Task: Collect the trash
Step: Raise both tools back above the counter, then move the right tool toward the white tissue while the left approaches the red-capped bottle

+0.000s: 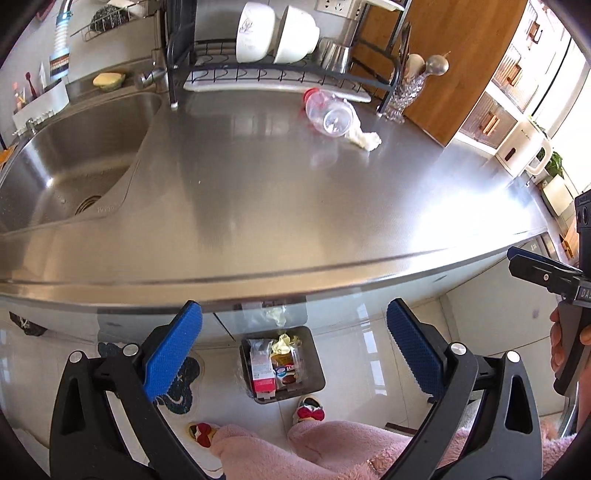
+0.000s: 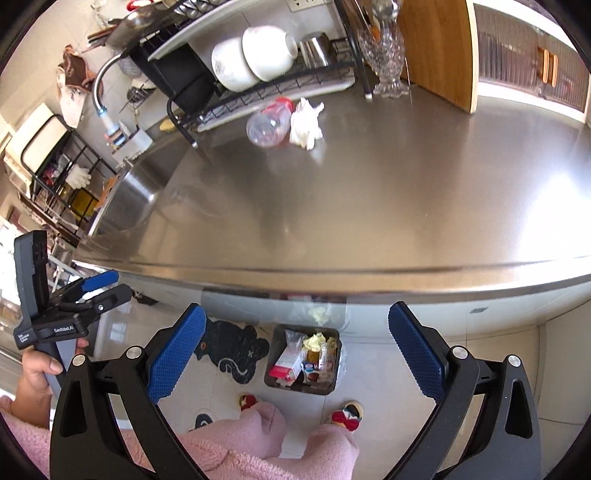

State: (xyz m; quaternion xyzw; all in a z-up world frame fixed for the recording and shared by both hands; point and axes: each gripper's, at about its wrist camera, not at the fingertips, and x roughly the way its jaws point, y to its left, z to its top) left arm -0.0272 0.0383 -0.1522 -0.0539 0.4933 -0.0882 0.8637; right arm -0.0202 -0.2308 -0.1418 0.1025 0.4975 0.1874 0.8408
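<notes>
Stainless steel table point(image 1: 280, 192) spans both wrist views, with a steel sink point(image 1: 74, 147) set into its left end and a black dish rack point(image 1: 280, 70) at the back edge. Two white bowls point(image 1: 273, 33) stand tilted in the rack. A wooden board point(image 1: 450, 62) leans upright at the right rear, with a cut-glass holder point(image 1: 404, 96) just beside it.

Task items on the table: a clear plastic bottle with a red cap point(image 1: 327, 110) lies on its side near the rack, and a crumpled white tissue point(image 1: 365, 138) lies touching it on the right.

Floor level, below the table edge: a dark rectangular trash bin point(image 1: 282, 363) stands on the tiled floor. It holds a red-and-white carton point(image 1: 262, 373), snack wrappers and crumpled yellowish paper point(image 1: 282, 343). A dark patterned mat point(image 2: 232, 350) lies left of the bin. The person's pink fleece legs point(image 1: 295, 450) and red-bowed slippers point(image 1: 310, 410) are just in front of the bin.

Left gripper point(image 1: 295, 350): blue-padded fingers set wide apart, nothing between them, aimed over the table edge toward the bin. Right gripper point(image 2: 297, 354): fingers equally wide apart and empty, with the same aim. Each gripper is held by a hand point(image 2: 37, 369) on its grip, visible at the frame edge of the opposite view.
</notes>
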